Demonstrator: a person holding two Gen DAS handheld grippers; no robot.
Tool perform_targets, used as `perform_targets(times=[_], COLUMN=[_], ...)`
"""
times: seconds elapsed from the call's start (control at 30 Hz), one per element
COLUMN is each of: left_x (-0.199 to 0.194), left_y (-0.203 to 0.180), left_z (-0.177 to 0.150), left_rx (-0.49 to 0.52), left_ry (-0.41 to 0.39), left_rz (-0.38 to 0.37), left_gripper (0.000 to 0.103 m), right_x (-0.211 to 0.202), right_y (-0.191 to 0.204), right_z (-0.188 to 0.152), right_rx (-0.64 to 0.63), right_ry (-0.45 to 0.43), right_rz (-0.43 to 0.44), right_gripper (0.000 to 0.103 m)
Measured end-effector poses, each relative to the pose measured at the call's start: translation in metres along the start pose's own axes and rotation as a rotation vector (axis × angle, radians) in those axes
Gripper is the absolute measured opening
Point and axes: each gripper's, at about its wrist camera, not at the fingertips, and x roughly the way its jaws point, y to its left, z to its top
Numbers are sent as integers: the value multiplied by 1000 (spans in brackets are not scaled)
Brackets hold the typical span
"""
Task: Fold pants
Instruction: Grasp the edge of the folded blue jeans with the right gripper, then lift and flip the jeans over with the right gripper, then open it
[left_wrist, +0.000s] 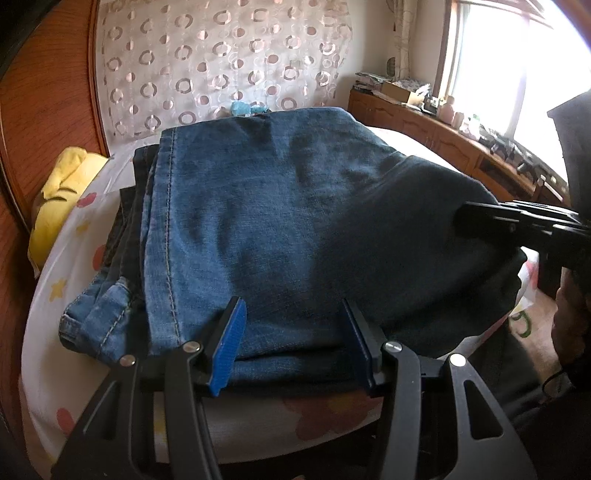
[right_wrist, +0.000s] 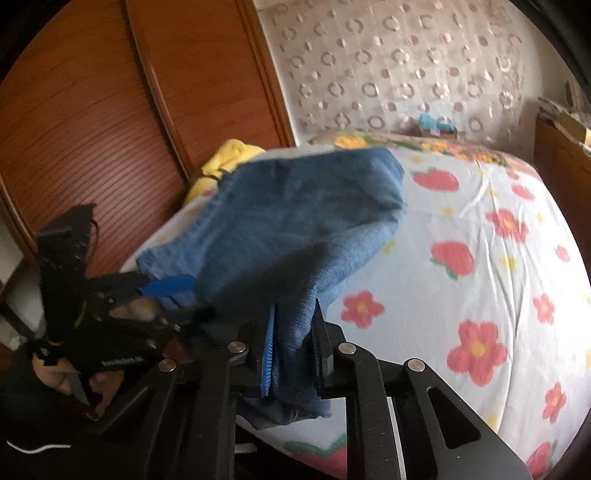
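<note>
Surface: a bed (right_wrist: 480, 229) under a white sheet printed with red flowers.
Room: reddish wooden panelling (right_wrist: 92, 110) along one side, a ring-patterned curtain (left_wrist: 221, 59) behind the head end, a low wooden cabinet (left_wrist: 424, 125) under a bright window.
Also on the bed: a yellow cloth (left_wrist: 59, 199) at the panelling-side edge.
Pants (left_wrist: 280, 229): blue denim, folded into a thick stack near the bed's front edge — long axis cannot be told.
Left gripper (left_wrist: 295, 347): jaws half wide, straddling the stack's near edge, pads not pressing.
Right gripper (right_wrist: 293, 347): narrow — clamped on a lifted fold of denim.
</note>
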Motion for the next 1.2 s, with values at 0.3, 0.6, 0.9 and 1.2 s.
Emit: perform_targets(times=[0.3,0.6,0.9,1.2], left_x=[-62,-110,-135,-123], left_y=[32,88,121,122], left_z=[14,15,10,11], left_rx=[-57,-129,-160,-168], left_ry=[-106,-189,-228,-215], left_rz=[39,150,234,227], left_gripper=[52,52,52,52], right_x=[1,41,93,119], right_y=[34,100,148,147], right_z=[35,69,57,28], right_rx=[-76,-171,-246,-218], right_ry=[-52,-51,74,184], right_rz=[66,199,289,319], right_gripper=[11,10,10,11])
